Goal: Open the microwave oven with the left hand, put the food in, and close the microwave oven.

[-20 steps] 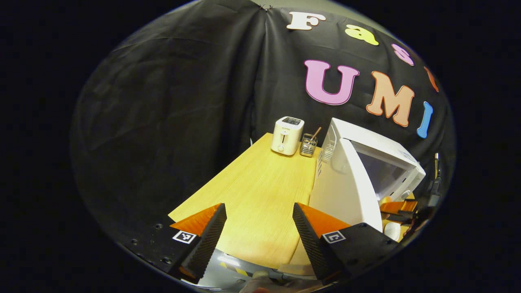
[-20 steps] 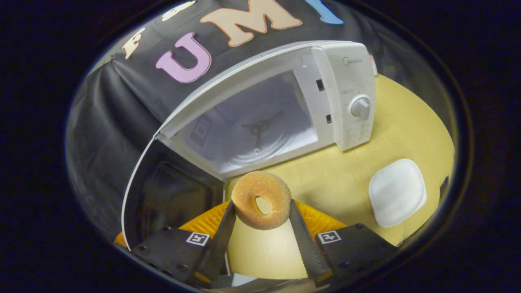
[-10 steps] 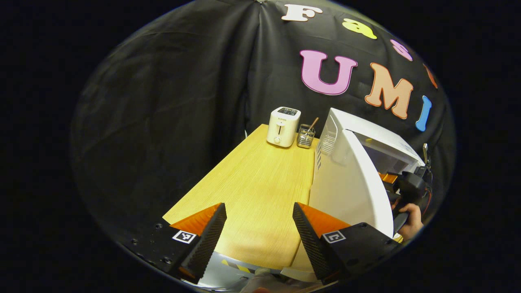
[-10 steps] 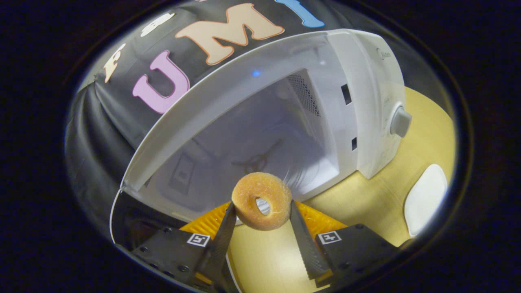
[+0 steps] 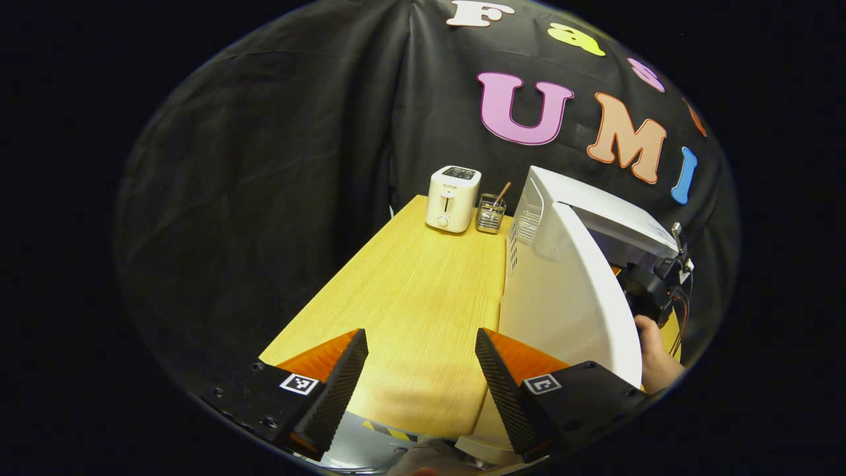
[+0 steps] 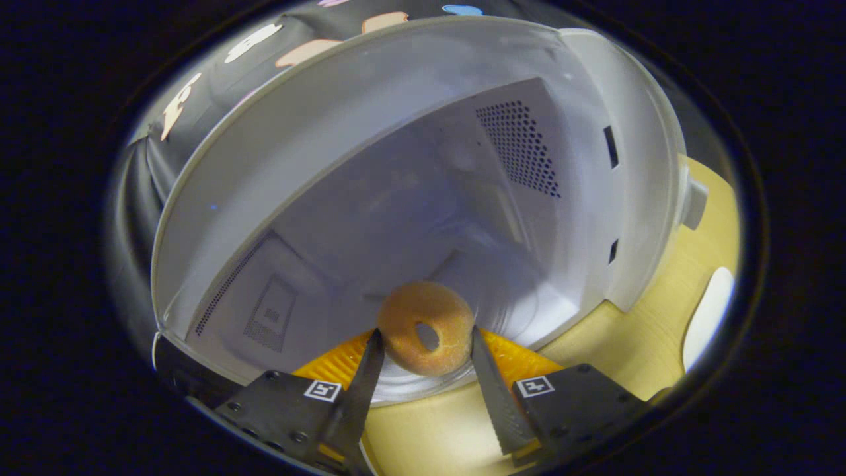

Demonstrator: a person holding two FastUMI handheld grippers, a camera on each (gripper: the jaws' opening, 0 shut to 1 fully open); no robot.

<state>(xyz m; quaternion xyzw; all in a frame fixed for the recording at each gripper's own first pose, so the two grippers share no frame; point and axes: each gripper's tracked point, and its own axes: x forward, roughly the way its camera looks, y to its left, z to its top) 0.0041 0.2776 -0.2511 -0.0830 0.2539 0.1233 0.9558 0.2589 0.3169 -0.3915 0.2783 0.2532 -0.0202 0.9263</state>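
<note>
Right gripper (image 6: 423,360) fingers clamp the doughnut (image 6: 426,327) upright at the microwave (image 6: 423,198) mouth, ready to set down; left gripper (image 5: 421,370) fingers apart, clear of the door (image 5: 562,291).

In the left gripper view, the toaster (image 5: 452,198) stands left of the holder (image 5: 490,214), microwave (image 5: 581,231) to their right.

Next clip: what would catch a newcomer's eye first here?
The doughnut pinched between the right gripper fingers, at the mouth of the open microwave. In the left gripper view, the white door swung wide over the yellow table, with a toaster at the far end.
</note>
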